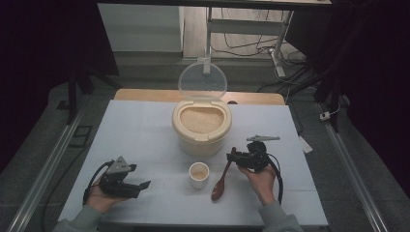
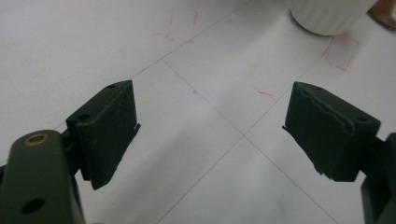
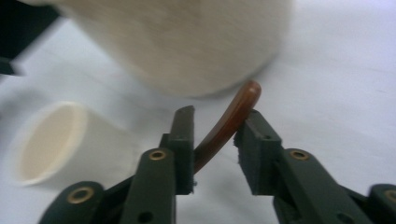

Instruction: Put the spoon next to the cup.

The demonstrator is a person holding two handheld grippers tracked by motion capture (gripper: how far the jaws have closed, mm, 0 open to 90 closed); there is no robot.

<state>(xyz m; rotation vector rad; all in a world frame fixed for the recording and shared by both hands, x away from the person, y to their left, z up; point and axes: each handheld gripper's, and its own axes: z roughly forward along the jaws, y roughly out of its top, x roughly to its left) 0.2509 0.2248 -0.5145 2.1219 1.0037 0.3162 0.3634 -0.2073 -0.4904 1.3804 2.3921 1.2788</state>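
Note:
A cream rice container stands mid-table with its clear lid raised, and it is full of rice. In front of it is a small white cup holding some rice. A brown wooden spoon slants from beside the cup up to my right gripper. In the right gripper view that gripper is shut on the spoon handle, which crosses slantwise between the jaws, with the cup at left and the container behind. My left gripper rests open, left of the cup. Bare table lies between its jaws.
The white table top has free room on the left and right of the container. In the left gripper view the cup's base sits at the top right. Rails and cables run on the floor beyond the table's edges.

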